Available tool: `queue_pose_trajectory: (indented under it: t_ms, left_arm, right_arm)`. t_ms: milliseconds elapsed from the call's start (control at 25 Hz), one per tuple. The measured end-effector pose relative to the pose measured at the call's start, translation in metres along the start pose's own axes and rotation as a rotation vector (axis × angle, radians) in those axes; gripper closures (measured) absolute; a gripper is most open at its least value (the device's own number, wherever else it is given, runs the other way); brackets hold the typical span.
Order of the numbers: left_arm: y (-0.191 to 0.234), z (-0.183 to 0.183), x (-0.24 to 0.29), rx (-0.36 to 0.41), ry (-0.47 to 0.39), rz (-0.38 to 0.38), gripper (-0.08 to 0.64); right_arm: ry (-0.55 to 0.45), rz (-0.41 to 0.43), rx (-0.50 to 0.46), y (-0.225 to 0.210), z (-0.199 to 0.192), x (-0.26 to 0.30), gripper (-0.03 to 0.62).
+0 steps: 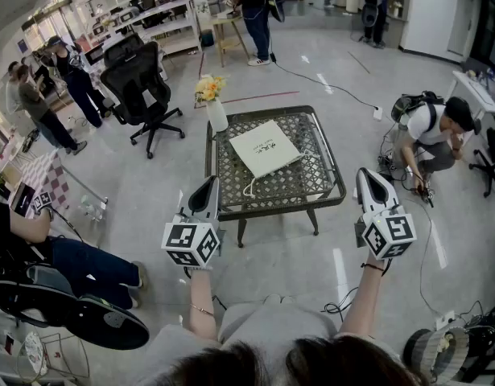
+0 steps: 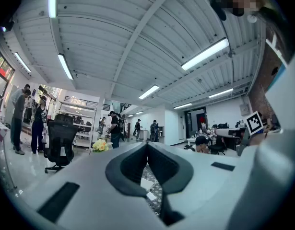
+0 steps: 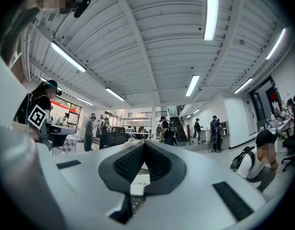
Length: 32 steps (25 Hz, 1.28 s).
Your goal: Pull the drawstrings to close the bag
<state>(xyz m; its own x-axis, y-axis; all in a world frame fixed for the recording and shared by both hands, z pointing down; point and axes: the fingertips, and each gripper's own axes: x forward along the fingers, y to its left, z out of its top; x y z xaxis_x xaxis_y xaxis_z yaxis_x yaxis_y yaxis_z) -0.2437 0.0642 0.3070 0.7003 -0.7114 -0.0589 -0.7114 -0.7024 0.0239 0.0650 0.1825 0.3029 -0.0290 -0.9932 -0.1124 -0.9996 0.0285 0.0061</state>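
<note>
A flat cream drawstring bag (image 1: 265, 147) lies on the low wicker-top table (image 1: 321, 185), with its white drawstring (image 1: 249, 186) trailing toward the near edge. My left gripper (image 1: 210, 185) hovers shut at the table's near left corner, short of the bag. My right gripper (image 1: 365, 175) hangs shut just off the table's near right corner. Neither holds anything. In the left gripper view the jaws (image 2: 147, 146) meet, and a bit of the bag shows through the gap below. In the right gripper view the jaws (image 3: 144, 145) meet too, with the bag (image 3: 139, 182) seen beneath them.
A white vase of yellow flowers (image 1: 212, 101) stands on the table's far left corner. A black office chair (image 1: 138, 84) is off to the left. A person crouches at the right (image 1: 434, 134), cables lie on the floor, and a seated person's legs (image 1: 78, 268) are near my left.
</note>
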Motion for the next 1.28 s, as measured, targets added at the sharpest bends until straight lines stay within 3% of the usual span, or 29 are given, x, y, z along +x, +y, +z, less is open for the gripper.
queue_pose_trajectory:
  t_ms: [960,1280]
  left_arm:
    - [-0.017,-0.025,0.003,-0.028,0.043,0.063,0.535]
    - [0.014,-0.041,0.037,-0.027,0.068,0.082,0.535]
  right_arm:
    - [-0.009,0.044,0.046,-0.019,-0.013,0.013,0.571]
    - [-0.003,0.049,0.074,-0.028,-0.032,0.06,0.571]
